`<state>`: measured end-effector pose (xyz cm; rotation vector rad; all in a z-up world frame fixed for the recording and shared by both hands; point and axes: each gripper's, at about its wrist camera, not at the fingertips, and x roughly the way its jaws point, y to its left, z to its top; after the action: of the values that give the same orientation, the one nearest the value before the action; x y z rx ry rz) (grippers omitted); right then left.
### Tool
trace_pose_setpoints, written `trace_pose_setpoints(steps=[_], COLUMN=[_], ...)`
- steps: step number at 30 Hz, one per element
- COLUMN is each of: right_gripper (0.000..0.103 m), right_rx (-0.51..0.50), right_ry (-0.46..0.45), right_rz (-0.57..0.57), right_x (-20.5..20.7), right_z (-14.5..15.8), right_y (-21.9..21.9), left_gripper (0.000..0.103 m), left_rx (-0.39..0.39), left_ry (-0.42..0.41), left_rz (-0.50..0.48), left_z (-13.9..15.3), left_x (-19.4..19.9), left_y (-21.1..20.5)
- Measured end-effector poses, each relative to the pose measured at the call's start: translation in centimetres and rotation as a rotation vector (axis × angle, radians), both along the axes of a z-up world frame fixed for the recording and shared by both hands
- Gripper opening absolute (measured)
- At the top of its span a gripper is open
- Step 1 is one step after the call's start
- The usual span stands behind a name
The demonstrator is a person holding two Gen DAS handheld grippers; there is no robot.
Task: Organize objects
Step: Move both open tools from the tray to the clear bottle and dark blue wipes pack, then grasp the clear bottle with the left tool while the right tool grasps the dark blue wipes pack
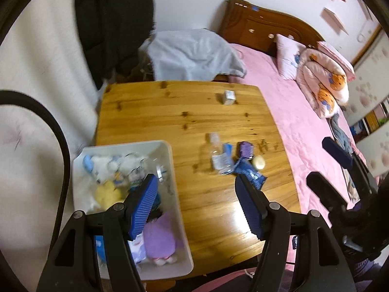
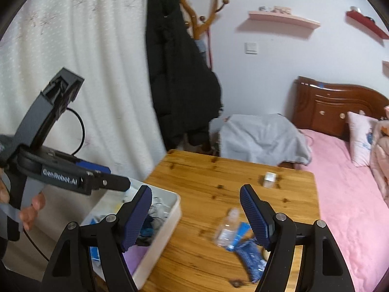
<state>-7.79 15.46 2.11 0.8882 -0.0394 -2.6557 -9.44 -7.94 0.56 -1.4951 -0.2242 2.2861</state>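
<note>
Left wrist view: the left gripper [image 1: 194, 189] hangs with its jaws spread wide and nothing between them, above the near part of the wooden table [image 1: 150, 112]. A white bin [image 1: 170, 160] at the near left holds plush toys and a purple pouch [image 1: 159, 241]. Right of the bin lie a clear bottle [image 1: 217, 154], a blue packet [image 1: 250, 172] and a pale round thing [image 1: 258, 162], close together; a small box [image 1: 229, 97] sits far off

Right wrist view: the right gripper [image 2: 195, 215] is likewise wide apart and empty, over the table between the bin [image 2: 167, 221] and the bottle [image 2: 227, 227]
</note>
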Motion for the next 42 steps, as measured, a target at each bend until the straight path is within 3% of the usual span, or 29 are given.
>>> trace_pose_setpoints(steps=[16,19,28,34,42], right_gripper=[0.076,0.076,0.076,0.076,0.076], right_rx=[0.041,0.058,0.090,0.102,0.190], right_ry=[-0.022,-0.055,-0.145,-0.212,-0.279], right_rz=[-0.141,-0.152,-0.158,-0.150,-0.084], right_x=[-1.7,-2.2,-3.5,-4.5,-5.4], right_z=[-2.9,-4.7,-10.0,-14.1,-19.5], right_y=[6.0,6.6,7.9,8.5,7.1], left_gripper=[0.071,0.078,0.078,0.078,0.078], left_rx=[-0.015,-0.034,-0.066,-0.092,-0.147], left_ry=[-0.001,-0.018,-0.122,-0.229,-0.350], left_rz=[-0.137,-0.151,-0.160,-0.152,-0.174], left_z=[0.1,-0.9,-5.6,-10.9,-17.3], left_x=[-4.4,-5.1,-7.9,-10.1,-11.1], left_y=[7.9,9.3,12.7,14.9,17.1])
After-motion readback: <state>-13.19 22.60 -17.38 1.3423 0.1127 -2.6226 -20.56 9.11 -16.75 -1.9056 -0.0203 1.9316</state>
